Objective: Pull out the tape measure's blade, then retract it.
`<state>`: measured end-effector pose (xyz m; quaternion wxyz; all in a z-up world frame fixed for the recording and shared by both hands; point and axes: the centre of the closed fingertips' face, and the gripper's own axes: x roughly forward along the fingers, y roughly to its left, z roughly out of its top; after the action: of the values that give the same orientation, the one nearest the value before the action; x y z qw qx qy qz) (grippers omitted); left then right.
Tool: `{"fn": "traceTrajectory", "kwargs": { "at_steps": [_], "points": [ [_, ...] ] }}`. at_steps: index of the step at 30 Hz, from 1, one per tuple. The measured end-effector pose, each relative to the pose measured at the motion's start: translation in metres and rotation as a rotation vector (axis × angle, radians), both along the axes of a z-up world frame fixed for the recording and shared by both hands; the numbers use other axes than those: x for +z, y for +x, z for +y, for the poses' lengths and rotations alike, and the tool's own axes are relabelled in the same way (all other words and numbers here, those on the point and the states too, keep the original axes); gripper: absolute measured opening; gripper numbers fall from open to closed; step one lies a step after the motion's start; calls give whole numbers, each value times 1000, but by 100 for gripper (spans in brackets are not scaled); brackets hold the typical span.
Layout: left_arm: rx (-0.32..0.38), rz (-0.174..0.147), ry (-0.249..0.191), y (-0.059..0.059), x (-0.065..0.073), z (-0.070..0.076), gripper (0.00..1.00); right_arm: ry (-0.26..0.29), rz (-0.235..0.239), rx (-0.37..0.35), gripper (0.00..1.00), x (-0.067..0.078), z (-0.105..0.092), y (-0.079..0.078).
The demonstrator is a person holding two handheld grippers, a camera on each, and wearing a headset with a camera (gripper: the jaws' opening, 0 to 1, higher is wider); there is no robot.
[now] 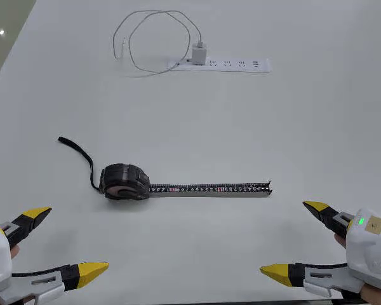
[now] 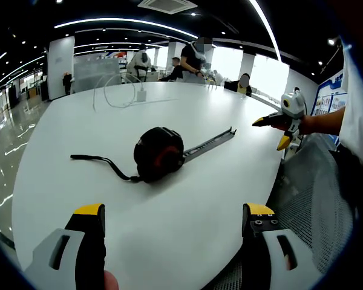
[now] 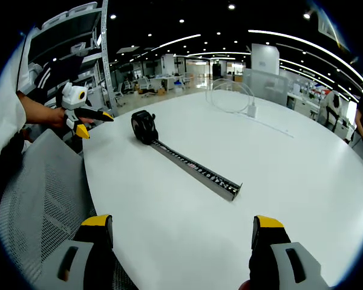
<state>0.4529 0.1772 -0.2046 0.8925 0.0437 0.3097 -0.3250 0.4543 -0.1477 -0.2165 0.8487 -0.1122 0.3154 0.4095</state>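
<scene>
Both grippers are open and empty: the left gripper (image 1: pixel 76 238) and the right gripper (image 1: pixel 282 236) hover low over the near edge of the table (image 1: pixel 305 127), well apart from each other and from the work.

The tape measure (image 1: pixel 124 182) lies between them, a little farther in. Its blade (image 1: pixel 209 189) is already drawn out to the right and lies flat, ending in the hook (image 1: pixel 268 187). The pull looks done, and retracting is what appears to be left.

The main risk is the return. If the lock is let go with nothing on the blade, it may whip back, slap the hook into the case (image 2: pixel 159 154), or skid the case across the smooth top. The rounded case could also slip out of a light pinch. The strap (image 1: pixel 79 155) trails off to the left rear and could snag a jaw coming from that side.

Farther back sit a power strip (image 1: pixel 222 64) with a charger (image 1: pixel 199 52) and a looped cable (image 1: pixel 152 38), well clear. Nothing lies between either gripper and the tape measure.
</scene>
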Motion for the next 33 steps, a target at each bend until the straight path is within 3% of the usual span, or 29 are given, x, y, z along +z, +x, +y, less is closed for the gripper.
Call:
{"fn": "traceTrajectory", "kwargs": {
  "at_steps": [8, 33],
  "points": [
    [2, -1, -1, 1, 0, 1, 92, 9, 6, -2, 99, 1, 1, -1],
    [2, -9, -9, 5, 3, -6, 91, -2, 7, 7, 99, 0, 1, -1]
  ]
}}
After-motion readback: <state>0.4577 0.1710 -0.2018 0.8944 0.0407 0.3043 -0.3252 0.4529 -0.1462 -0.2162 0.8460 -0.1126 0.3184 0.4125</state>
